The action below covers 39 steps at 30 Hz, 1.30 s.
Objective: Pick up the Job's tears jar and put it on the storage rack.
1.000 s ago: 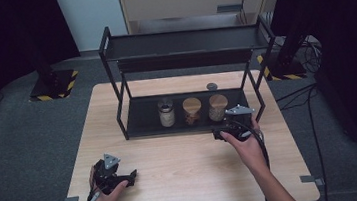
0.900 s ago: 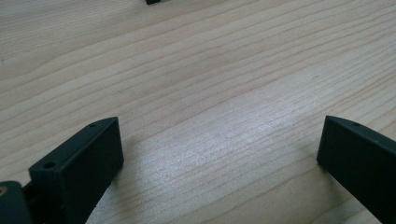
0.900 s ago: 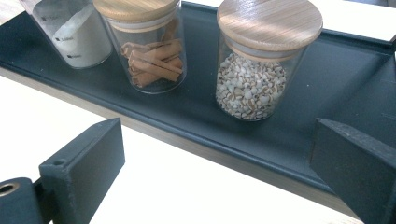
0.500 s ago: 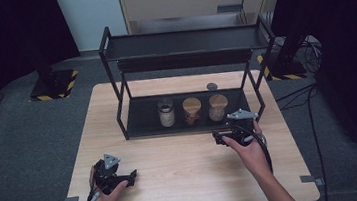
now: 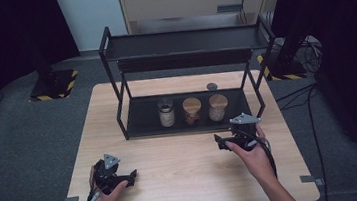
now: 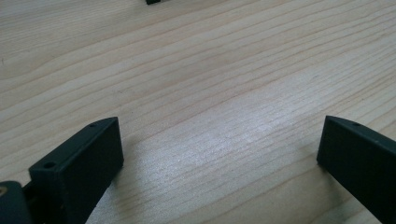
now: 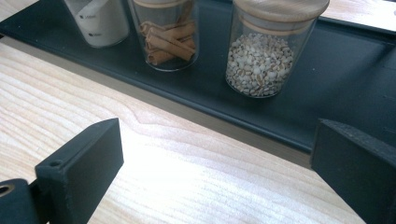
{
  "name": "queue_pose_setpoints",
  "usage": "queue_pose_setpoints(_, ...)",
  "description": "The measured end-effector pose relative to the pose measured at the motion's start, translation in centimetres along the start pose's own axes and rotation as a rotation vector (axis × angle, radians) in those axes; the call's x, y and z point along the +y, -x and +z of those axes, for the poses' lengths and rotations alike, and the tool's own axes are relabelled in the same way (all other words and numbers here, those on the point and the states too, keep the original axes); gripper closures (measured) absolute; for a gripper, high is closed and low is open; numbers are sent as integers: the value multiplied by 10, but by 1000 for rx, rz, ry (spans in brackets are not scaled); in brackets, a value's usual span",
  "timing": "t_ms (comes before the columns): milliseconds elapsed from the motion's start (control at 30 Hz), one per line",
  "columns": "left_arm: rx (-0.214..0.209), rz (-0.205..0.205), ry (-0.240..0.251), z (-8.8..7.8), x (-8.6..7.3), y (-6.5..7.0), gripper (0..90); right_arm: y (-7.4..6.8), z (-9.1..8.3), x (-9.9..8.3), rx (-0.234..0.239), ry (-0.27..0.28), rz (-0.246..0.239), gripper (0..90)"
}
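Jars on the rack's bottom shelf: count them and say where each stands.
3, in a row on the black rack's lower shelf: white-powder jar at left, cinnamon-stick jar in the middle, grain jar at right. None seem hidden.

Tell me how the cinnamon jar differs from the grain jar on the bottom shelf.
The cinnamon jar holds brown rolled sticks; the grain jar holds small pale kernels. The cinnamon jar stands in the middle of the row, the grain jar at the end nearest the right gripper. Both are clear glass with wooden lids.
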<state>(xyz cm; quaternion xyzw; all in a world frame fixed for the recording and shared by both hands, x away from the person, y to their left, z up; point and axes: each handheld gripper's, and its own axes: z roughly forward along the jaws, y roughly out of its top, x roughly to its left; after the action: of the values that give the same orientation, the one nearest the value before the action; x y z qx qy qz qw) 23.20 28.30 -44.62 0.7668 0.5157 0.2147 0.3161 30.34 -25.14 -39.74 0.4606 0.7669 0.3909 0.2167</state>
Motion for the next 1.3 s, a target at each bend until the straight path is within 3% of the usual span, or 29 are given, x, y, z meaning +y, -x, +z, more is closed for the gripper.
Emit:
queue_pose_setpoints(533, 0, 0, 0, 0, 0, 0, 0, 1, -8, -16, 28, 0, -35, 26)
queue_pose_setpoints(1300, 0, 0, 0, 0, 0, 0, 0, 1, -12, -38, 70, 2, -36, 23)
